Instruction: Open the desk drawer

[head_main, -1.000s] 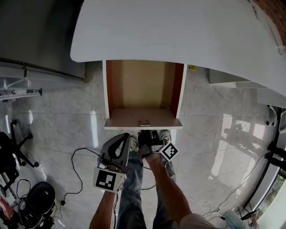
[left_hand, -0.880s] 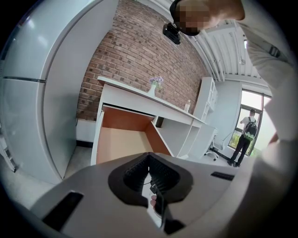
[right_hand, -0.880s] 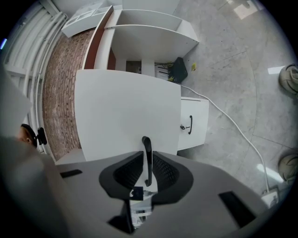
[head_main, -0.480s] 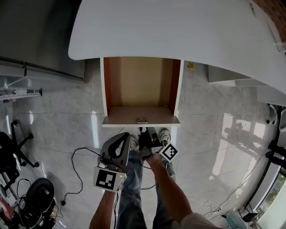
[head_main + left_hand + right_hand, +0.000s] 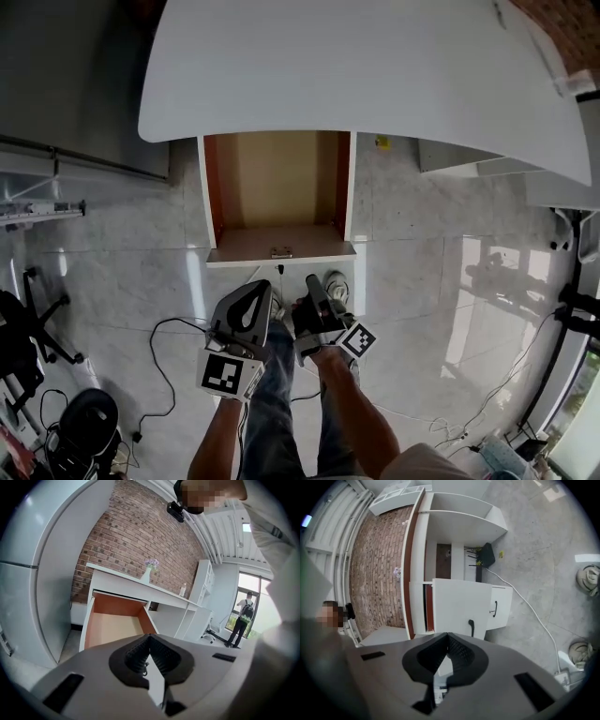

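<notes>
Left gripper (image 5: 265,287): lower middle of the head view, just left of centre. Its fingers are pressed together on nothing and point up the frame at the drawer front.
Drawer: the white-fronted wooden drawer (image 5: 277,187) sits in the upper middle, pulled well out from under the counter and bare inside. Its long axis runs up and down the frame, toward the person.
Handle: a small metal handle (image 5: 279,252) sits mid-way along the front panel. It is just above the two grippers and between them, touching neither.
Right gripper (image 5: 312,281): just right of centre, beside the left one. Its fingers have just been closing and now meet, with nothing between them.
Nearer hand: about even, since the handle lies between the two.
Task state: the drawer looks already open, so probably no further pull is needed.
Counter: a broad white counter (image 5: 375,75) with a rounded edge spans the top of the frame.
Floor: pale glossy tiled floor (image 5: 422,281). A black office chair (image 5: 37,328) stands at the left edge, a black cable (image 5: 156,328) trails lower left, and window glare shows at right.
</notes>
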Demonstrator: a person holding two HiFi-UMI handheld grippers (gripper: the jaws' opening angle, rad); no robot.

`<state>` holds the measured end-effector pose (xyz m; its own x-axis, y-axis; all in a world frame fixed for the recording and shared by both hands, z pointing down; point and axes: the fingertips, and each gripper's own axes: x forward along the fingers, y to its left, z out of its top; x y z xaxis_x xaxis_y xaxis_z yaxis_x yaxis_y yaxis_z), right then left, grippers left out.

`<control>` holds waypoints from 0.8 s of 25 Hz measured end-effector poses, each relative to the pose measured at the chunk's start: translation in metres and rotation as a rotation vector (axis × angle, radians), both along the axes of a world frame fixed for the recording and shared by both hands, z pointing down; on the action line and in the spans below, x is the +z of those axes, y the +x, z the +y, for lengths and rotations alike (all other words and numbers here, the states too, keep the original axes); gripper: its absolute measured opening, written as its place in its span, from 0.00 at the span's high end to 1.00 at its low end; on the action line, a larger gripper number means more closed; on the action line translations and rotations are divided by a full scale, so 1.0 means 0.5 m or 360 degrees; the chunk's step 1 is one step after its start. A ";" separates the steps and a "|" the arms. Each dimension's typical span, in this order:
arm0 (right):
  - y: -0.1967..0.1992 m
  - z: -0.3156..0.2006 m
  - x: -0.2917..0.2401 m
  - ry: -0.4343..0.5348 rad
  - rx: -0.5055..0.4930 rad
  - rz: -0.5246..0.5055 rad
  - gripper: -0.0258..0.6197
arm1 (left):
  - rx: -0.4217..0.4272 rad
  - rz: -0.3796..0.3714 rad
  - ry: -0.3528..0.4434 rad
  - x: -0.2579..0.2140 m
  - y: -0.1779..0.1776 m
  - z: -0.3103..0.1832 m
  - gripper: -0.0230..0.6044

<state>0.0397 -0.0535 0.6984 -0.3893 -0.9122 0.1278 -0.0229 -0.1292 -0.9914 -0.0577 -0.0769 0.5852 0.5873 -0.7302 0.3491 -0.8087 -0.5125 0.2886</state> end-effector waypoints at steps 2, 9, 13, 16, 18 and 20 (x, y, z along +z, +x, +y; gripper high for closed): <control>0.012 0.005 -0.049 0.0043 0.0006 0.0020 0.93 | 0.0006 0.0015 0.0002 -0.027 0.003 -0.001 0.94; 0.050 0.012 -0.218 0.0180 -0.0071 0.0324 0.93 | 0.0017 0.0054 0.0004 -0.128 0.008 0.023 0.94; 0.052 -0.004 -0.349 0.0345 -0.0234 0.0775 0.93 | 0.0020 0.0054 0.0039 -0.191 0.000 0.027 0.94; 0.034 -0.012 -0.457 0.0515 -0.0391 0.1193 0.93 | 0.0032 0.0055 0.0077 -0.252 -0.001 0.033 0.94; 0.018 -0.013 -0.530 0.0650 -0.0510 0.1563 0.93 | 0.0051 0.0061 0.0105 -0.297 0.007 0.039 0.94; 0.002 -0.012 -0.596 0.0800 -0.0599 0.1941 0.93 | 0.0080 0.0063 0.0133 -0.339 0.018 0.040 0.94</control>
<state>0.0407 -0.0596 0.4004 -0.5013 -0.8269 0.2547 -0.8597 0.4426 -0.2550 -0.0485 -0.0568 0.4156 0.6359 -0.7251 0.2641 -0.7703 -0.5755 0.2747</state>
